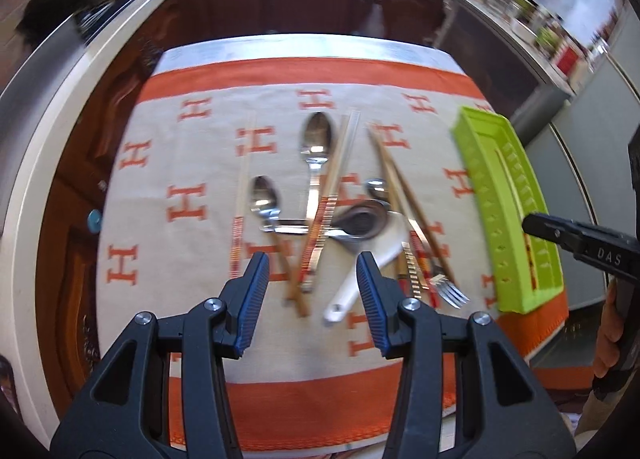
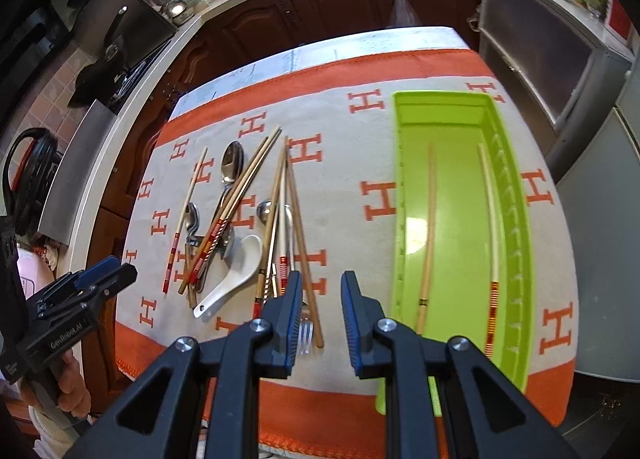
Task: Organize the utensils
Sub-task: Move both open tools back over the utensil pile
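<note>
Left wrist view: the left gripper hangs over the near end of the pile, jaws apart, nothing between them. Right wrist view: the right gripper sits between pile and tray, jaws narrowly parted and empty too.

Judging by where both hover, the step in hand is the next pick from the pile. My advice: take a loose piece first. The fork lies at the cloth's near edge, clear on one side, and the lone chopstick towards the left edge lies apart from the tangle. Grip across the handle, lift straight up so crossed sticks don't drag along, then lay it lengthwise in the tray, parallel with what's there.

The count, near to far. One fork. One white spoon, its handle pointing at the near edge. Chopsticks in the pile: about eight, though overlaps make that uncertain. Metal spoons: I make out three or four, the big spoon farthest out. In the tray along the cloth's right edge: two chopsticks, one tan, one pale with a red-banded end.
</note>
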The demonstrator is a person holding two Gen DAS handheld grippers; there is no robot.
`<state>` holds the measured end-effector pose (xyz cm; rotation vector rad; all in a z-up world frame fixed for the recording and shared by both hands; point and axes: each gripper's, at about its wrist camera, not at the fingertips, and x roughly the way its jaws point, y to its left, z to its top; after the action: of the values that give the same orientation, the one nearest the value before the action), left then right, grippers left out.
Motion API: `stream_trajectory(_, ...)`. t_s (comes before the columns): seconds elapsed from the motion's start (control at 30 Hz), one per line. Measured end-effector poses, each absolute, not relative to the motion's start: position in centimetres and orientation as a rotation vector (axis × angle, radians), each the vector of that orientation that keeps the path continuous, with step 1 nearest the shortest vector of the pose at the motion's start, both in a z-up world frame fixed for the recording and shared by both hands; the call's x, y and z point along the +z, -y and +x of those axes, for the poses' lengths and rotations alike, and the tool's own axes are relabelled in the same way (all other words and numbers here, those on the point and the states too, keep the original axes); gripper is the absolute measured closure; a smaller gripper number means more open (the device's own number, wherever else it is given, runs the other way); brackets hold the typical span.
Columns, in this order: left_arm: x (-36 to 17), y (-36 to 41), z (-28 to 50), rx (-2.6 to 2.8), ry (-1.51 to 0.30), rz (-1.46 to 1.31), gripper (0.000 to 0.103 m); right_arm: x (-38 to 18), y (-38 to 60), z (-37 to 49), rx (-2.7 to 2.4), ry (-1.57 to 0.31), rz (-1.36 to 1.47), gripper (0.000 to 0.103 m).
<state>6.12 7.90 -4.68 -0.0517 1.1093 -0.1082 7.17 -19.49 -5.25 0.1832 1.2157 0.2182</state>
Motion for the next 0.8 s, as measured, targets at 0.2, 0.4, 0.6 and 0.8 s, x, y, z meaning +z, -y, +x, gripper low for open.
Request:
stream_trajectory(0.2,-6.3,-12.2,6.4,-0.046,-1.121,-0.102,0.061,-7.0,17.4,8.8,0.232,-1.257,0.160,0.084)
stream_trajectory(0.4,-9.2,-14.0,7.1,-0.003,-1.161,-0.095,0.061,-9.2,16.2,10.6,0.235,-1.302,0.148,0.084)
stream_trajectory(0.6,-11.9,-15.0,8.1,0.000,-1.210,-0.099,0.061,-11.1,15.6,11.5,0.234,-1.341,0.148,0.084)
stream_trajectory(0.8,-13.4,-14.9,9.6,-0.023,-1.236,-0.105,0.061,-12.5,15.5,12.1,0.232,-1.369,0.140,0.084)
